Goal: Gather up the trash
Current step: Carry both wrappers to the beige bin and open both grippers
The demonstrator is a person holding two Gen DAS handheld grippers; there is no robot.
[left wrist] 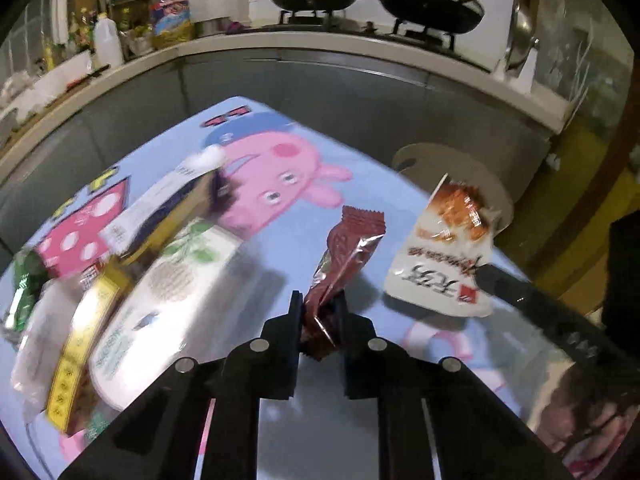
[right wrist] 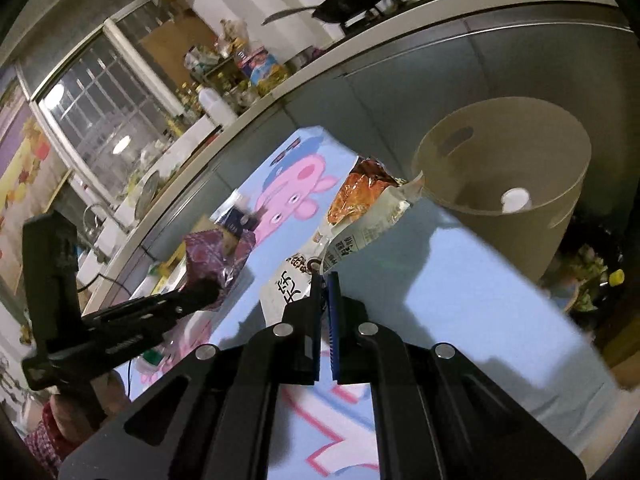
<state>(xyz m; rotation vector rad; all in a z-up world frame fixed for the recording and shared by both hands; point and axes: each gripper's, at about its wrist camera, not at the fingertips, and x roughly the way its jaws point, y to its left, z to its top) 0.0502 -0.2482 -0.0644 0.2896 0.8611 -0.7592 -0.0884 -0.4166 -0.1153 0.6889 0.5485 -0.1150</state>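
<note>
Beige bin (right wrist: 520,184) is standing just past the table's far right corner, mouth tilted toward the right wrist camera; one small white round thing (right wrist: 516,199) is lying inside at the bottom, nothing else visible in it.

Left gripper (left wrist: 319,300) is pinching the lower end of a dark red snack wrapper (left wrist: 348,248), jaws nearly closed on it. Wrapper's long axis is running up and away from the fingers, leaning right, crimped end pointing toward the far side of the blue cartoon tablecloth (left wrist: 372,184).

Right gripper (right wrist: 325,280) is clamped tight on the bottom edge of a white-and-orange snack pouch (right wrist: 360,204). Pouch is sticking forward and up from the fingertips, torn open end pointing at the bin, just beside its rim.

More packaging (left wrist: 160,280) is lying piled on the cloth's left side, blurred.
</note>
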